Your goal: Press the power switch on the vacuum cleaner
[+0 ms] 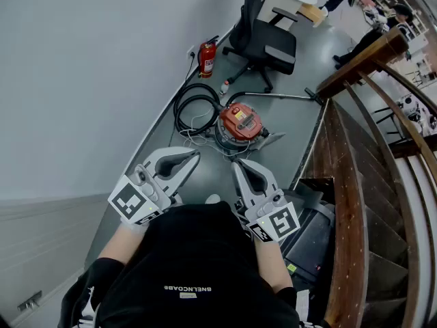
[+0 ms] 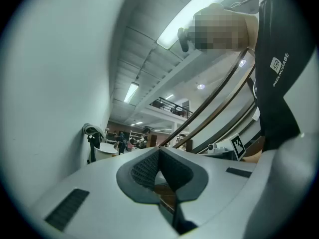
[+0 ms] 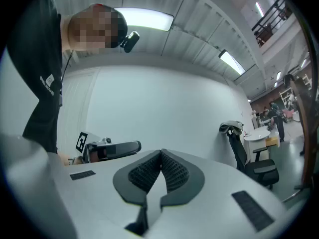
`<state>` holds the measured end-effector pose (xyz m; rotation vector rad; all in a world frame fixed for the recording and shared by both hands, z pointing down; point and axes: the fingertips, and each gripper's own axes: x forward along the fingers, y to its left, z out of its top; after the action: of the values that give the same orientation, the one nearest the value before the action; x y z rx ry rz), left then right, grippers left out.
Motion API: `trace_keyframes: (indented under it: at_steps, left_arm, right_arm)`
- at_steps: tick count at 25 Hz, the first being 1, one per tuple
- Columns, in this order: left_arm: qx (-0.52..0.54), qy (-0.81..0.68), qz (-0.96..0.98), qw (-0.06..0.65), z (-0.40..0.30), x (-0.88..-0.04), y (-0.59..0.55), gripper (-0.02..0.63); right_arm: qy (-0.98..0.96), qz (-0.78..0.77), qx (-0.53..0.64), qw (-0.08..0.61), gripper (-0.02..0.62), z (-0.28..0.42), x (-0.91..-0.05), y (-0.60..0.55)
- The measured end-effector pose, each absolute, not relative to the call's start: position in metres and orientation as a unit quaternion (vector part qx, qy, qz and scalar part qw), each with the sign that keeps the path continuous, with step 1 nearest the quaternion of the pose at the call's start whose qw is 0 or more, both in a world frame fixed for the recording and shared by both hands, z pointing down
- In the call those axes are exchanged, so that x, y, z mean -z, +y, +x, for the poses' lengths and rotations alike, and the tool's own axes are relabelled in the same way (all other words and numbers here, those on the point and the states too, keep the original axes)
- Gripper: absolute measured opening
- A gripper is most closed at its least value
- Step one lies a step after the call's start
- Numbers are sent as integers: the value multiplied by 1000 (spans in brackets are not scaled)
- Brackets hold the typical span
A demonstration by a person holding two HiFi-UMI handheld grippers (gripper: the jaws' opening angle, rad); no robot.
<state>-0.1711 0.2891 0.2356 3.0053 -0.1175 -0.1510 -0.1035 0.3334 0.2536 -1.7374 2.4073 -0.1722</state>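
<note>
Held left gripper (image 1: pixel 196 154) and right gripper (image 1: pixel 237 164), jaws closed and empty, well short of the vacuum cleaner (image 1: pixel 240 123); needed stepping closer, then one closed tip squarely onto its power switch.

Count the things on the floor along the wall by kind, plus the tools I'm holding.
Vacuum cleaner: 1
Fire extinguisher: 1
Office chair: 1
Small bottle: 1
Tools: 2, left tool and right tool, both shut
Total: 6
</note>
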Motion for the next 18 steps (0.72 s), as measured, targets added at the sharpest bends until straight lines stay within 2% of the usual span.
trace_keyframes:
  at_steps: [10,18]
  left_arm:
    - [60,-35,994,84,-132,-238,292,14]
    - [16,-31,998,60,-91,-249,311,14]
  right_arm:
    - [808,-576,72,100,26,-63,-259,334]
    - [810,-569,80,121,26,-20,-265,351]
